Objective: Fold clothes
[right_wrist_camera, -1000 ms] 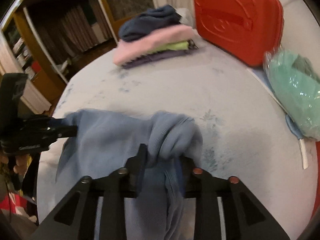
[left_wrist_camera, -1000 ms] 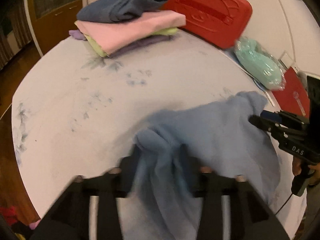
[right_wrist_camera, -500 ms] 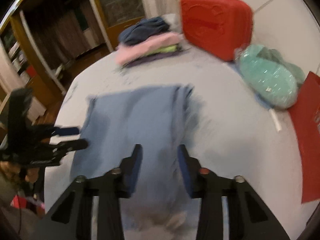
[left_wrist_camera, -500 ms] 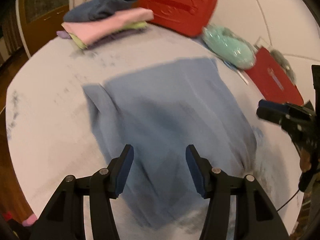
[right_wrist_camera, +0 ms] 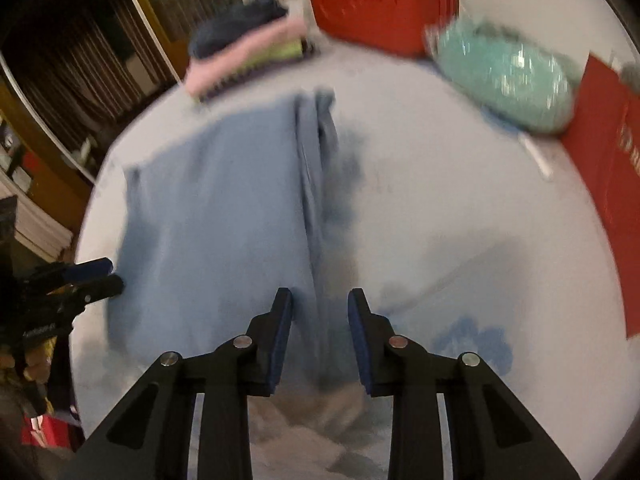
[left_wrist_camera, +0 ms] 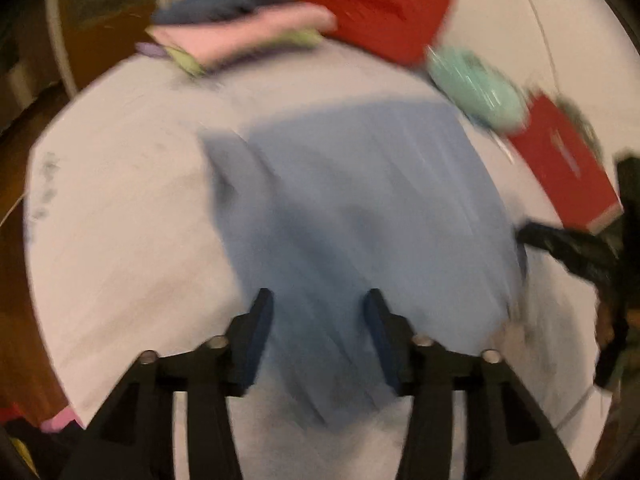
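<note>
A light blue garment (left_wrist_camera: pixel 360 208) lies spread flat on the round white table (left_wrist_camera: pixel 120 216); it also shows in the right wrist view (right_wrist_camera: pixel 216 208), with a narrow folded strip along its right side. My left gripper (left_wrist_camera: pixel 318 304) is open and empty above the garment's near edge. My right gripper (right_wrist_camera: pixel 319 304) is open and empty above the garment's near right edge. Each gripper shows at the edge of the other's view. Both views are blurred.
A stack of folded clothes (left_wrist_camera: pixel 240 36) sits at the table's far side, beside a red case (left_wrist_camera: pixel 380 8). A mint-green bagged bundle (right_wrist_camera: pixel 504 76) and a flat red box (right_wrist_camera: pixel 600 184) lie to the right. Wooden floor lies past the table's left edge.
Both grippers were shut on bunched cloth one second ago. They let go, and the garment now lies flat. Both grippers have pulled back towards the near edge.
</note>
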`<act>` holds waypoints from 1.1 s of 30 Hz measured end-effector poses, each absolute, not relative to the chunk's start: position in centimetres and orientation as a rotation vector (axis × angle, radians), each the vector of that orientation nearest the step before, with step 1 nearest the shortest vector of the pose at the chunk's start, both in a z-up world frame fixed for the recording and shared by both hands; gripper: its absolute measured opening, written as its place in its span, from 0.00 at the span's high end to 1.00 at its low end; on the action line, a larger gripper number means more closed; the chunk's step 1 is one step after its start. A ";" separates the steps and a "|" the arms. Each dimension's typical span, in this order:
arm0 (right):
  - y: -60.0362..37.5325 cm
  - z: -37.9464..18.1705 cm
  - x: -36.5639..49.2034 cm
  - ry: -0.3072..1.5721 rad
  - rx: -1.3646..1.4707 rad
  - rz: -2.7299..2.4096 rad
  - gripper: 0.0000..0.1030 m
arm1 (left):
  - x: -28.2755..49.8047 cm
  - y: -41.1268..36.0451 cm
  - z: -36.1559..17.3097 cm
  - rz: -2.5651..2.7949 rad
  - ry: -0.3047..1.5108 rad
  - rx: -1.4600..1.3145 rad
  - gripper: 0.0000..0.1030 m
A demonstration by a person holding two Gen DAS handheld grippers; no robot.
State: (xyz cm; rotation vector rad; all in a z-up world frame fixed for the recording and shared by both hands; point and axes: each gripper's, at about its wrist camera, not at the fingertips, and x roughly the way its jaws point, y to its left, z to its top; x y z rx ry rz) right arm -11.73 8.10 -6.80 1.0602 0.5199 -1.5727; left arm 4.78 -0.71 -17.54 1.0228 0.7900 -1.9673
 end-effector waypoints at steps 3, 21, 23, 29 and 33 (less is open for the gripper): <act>7.0 -5.9 -12.3 0.463 1.067 -1.565 0.69 | 5.3 -2.7 -17.9 -1.938 0.859 0.983 0.43; 4.1 -9.9 -11.9 0.414 1.226 -1.499 0.31 | 4.6 -5.6 -22.0 -1.755 0.990 0.964 0.22; 3.6 -10.3 -11.8 0.421 1.223 -1.480 0.31 | 4.4 -4.9 -21.9 -1.739 0.998 0.956 0.22; 3.6 -11.4 -11.7 0.411 1.218 -1.444 0.31 | 2.5 -2.9 -22.1 -1.814 0.893 0.991 0.23; 3.6 -12.0 -11.9 0.395 1.217 -1.426 0.30 | 1.9 -2.9 -22.2 -1.841 0.832 0.997 0.21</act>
